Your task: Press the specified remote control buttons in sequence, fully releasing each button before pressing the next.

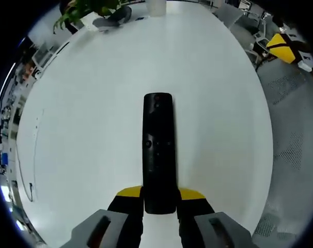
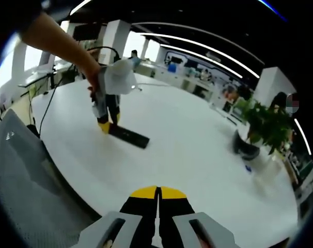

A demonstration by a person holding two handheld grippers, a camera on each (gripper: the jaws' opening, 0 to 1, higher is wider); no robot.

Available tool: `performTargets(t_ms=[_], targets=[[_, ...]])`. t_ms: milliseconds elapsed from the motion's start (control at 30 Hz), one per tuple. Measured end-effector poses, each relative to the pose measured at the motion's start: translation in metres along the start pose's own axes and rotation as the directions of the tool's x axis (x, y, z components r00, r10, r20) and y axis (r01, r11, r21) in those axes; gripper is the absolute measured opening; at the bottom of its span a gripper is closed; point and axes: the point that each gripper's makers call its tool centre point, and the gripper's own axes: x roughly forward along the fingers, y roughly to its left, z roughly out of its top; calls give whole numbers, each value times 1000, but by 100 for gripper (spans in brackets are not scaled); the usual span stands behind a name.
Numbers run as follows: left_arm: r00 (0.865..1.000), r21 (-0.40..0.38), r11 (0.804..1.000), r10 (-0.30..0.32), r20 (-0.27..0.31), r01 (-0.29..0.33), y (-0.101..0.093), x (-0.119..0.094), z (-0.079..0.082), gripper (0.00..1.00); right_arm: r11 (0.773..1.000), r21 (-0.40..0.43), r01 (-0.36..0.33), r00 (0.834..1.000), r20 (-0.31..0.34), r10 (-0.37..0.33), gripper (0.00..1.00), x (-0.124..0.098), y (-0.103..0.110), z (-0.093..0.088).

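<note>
Left gripper view: left gripper (image 1: pixel 159 202) clamps the near end of the slim black plastic remote control (image 1: pixel 158 150) lying flat on the round white table (image 1: pixel 84 103); keep it pinned steady. Right gripper view: right gripper (image 2: pixel 157 200), jaws together, hovers well apart from the remote (image 2: pixel 129 135), so bring the tip straight down on one button, then lift fully.

I can read no text, brand, number or sign anywhere. The remote control (image 1: pixel 158 152) at my six o'clock in the left gripper view has buttons, but any markings on them are too small and blurred to make out.
</note>
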Motion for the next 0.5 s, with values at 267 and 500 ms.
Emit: performTargets(t_ms=[267, 500], targets=[[999, -14, 1000, 1, 37, -1, -14, -1, 1, 23, 1000, -3, -2, 1000, -4, 2, 0, 0, 1, 0], [999, -41, 999, 9, 45, -7, -21, -2, 2, 23, 1000, -6, -2, 1000, -4, 2, 0, 0, 1, 0]])
